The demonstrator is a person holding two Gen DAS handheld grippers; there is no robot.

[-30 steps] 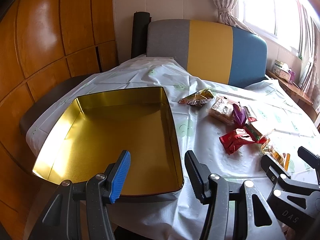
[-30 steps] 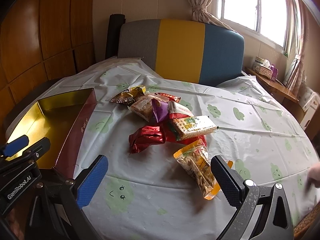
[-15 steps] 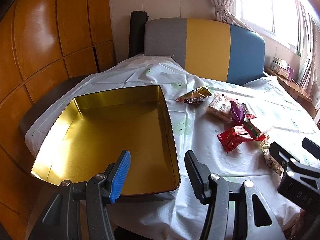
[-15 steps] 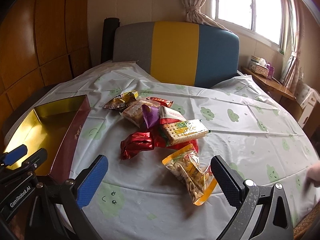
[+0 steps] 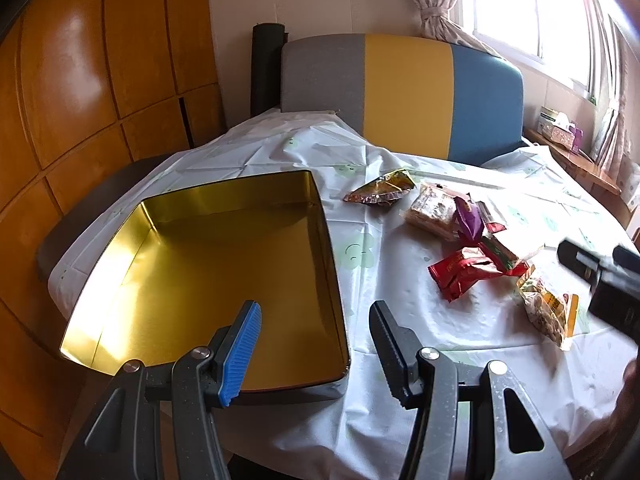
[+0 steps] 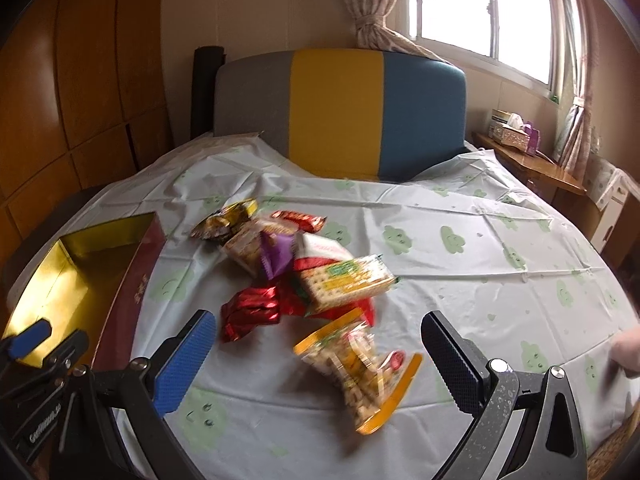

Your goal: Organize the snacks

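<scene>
left gripper [image 5: 314, 342]: black frame, silver screws, one blue ribbed pad, one black
right gripper [image 6: 318, 360]: black frame, blue and black textured pads

Right gripper [image 6: 318, 356] moved forward, closer over nut packet [image 6: 360, 368].

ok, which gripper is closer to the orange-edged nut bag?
Right. The right gripper hovers open, jaws either side of the nut bag. The left gripper sits off by the gold tin.

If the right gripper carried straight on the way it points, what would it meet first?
Most likely the orange-edged nut packet, lying just ahead between the open right gripper's fingers; depth is hard to judge.
</scene>
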